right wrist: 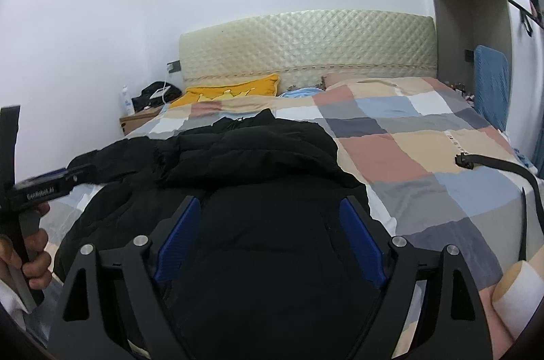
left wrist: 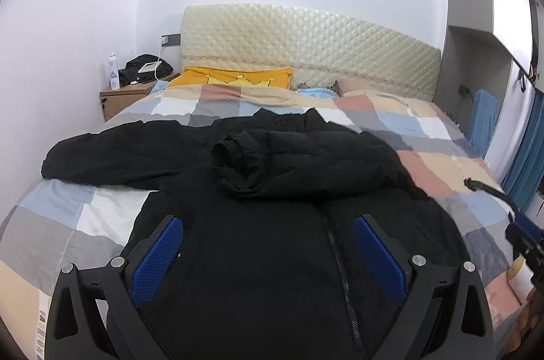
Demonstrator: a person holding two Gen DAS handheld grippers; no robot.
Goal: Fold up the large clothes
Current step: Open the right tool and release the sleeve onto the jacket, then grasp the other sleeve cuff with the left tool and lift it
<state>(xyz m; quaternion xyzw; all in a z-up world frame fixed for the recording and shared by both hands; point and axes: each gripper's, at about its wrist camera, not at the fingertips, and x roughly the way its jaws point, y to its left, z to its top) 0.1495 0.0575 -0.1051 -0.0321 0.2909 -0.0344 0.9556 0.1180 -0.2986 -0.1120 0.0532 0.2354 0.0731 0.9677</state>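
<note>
A large black zip-up jacket point(left wrist: 272, 196) lies face up on the checked bedspread point(left wrist: 442, 163), its right sleeve folded across the chest and its left sleeve point(left wrist: 102, 159) stretched out to the left. My left gripper point(left wrist: 268, 224) is open and empty, hovering over the jacket's lower front beside the zipper point(left wrist: 335, 258). My right gripper point(right wrist: 270, 207) is open and empty above the same jacket point(right wrist: 258, 163), more to its right side. The left gripper's body point(right wrist: 47, 186) shows at the left edge of the right wrist view, held in a hand.
A quilted cream headboard point(left wrist: 306, 47) stands at the far end, with a yellow pillow point(left wrist: 234, 76) below it. A wooden nightstand point(left wrist: 125, 98) with a bottle and a black bag is at far left. A black cable point(right wrist: 493, 163) lies on the bedspread to the right.
</note>
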